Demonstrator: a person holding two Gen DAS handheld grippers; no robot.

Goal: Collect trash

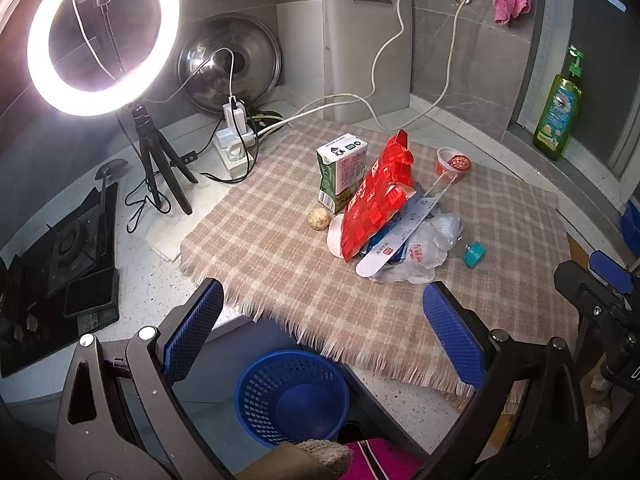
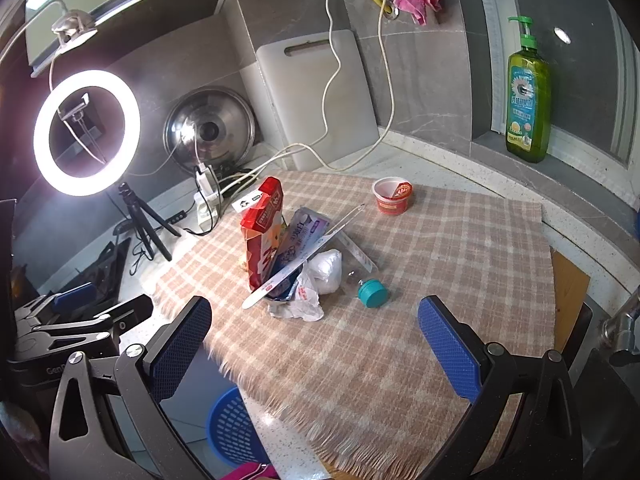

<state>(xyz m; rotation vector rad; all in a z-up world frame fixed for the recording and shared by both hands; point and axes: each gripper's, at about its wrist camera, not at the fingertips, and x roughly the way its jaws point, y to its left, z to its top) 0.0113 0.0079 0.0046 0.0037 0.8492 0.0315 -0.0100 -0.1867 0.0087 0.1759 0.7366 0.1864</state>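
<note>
A ring light at ten o'clock burns white and blows out its own rim, throwing glare onto the steel pot lid behind it. The checked cloth on the bench is evenly bright and sharp. Fisheye bending curves walls, and both views' corners fall to black.

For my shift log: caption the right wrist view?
Open right claw above plaid cloth, facing trash pile.

Black grippers, blue textured fingers
</note>
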